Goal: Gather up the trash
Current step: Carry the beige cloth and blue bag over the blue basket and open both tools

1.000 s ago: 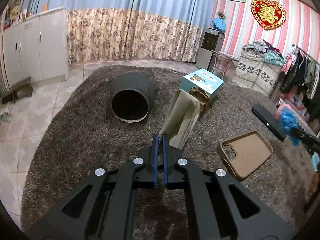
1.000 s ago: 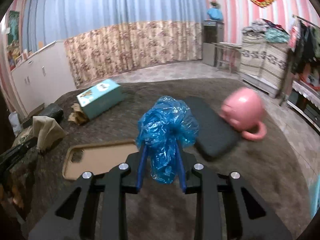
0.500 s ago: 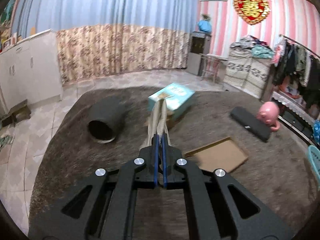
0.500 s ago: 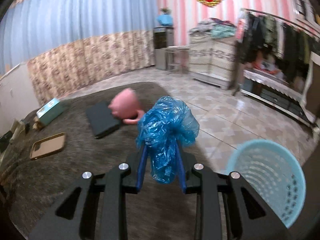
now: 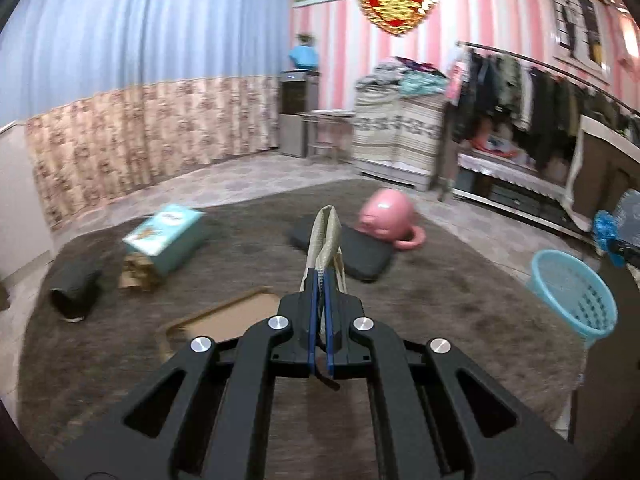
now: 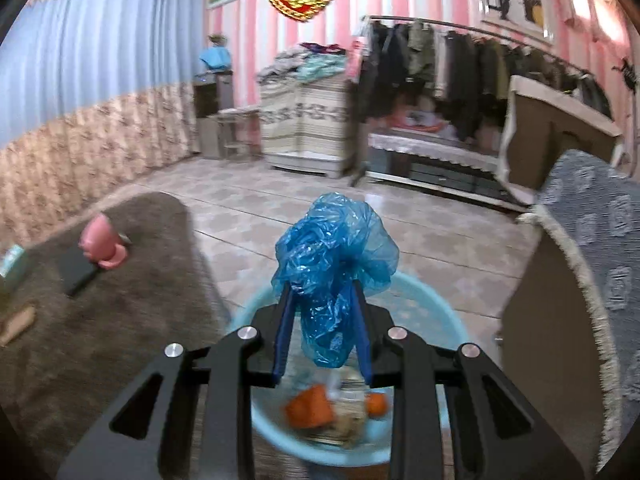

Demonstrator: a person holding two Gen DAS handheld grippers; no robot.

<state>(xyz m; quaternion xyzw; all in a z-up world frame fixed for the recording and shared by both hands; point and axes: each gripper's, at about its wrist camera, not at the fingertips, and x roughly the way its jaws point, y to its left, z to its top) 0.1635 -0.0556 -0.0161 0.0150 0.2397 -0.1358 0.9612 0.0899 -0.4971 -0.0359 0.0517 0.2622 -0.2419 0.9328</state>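
Pinched almost flat, blue-padded fingers [image 5: 325, 300] of the left gripper [image 5: 320, 312], clamped on a folded beige paper scrap [image 5: 326, 236] that stands up thin and creased between the tips. Narrowly parted, fingers [image 6: 285, 320] of the right gripper [image 6: 322, 320], pressed on both sides of a crumpled blue plastic bag [image 6: 334, 264], glossy and puffed out above the pads.

Directly beneath the right gripper, a round light-blue plastic basket [image 6: 436, 308] with perforated walls, set on the tiled floor [image 6: 256, 216] just off the rug's edge. Inside: an orange scrap [image 6: 310, 406], a smaller orange piece [image 6: 377, 404] and blurred pale paper litter [image 6: 348, 416]; more cannot be made out.

Seen from the left wrist, the same basket [image 5: 572, 292] at the right edge of a shaggy grey-brown rug [image 5: 440, 300], with the bag as a blue blob above and beyond it. Nearest on the rug, a flat brown phone case [image 5: 224, 316], partly hidden by the gripper. Further out, a dark flat rectangular pad [image 5: 360, 252], and touching its far end a smooth pink piggy-shaped mug [image 5: 388, 220] on its side. Toward the left edge, a teal cardboard box [image 5: 168, 236] with torn brown cardboard [image 5: 138, 276] beside it, and a black cylinder [image 5: 74, 292] lying open-ended.

Beyond the rug, floral and blue curtains [image 5: 140, 92] and pink-striped walls [image 5: 460, 20].
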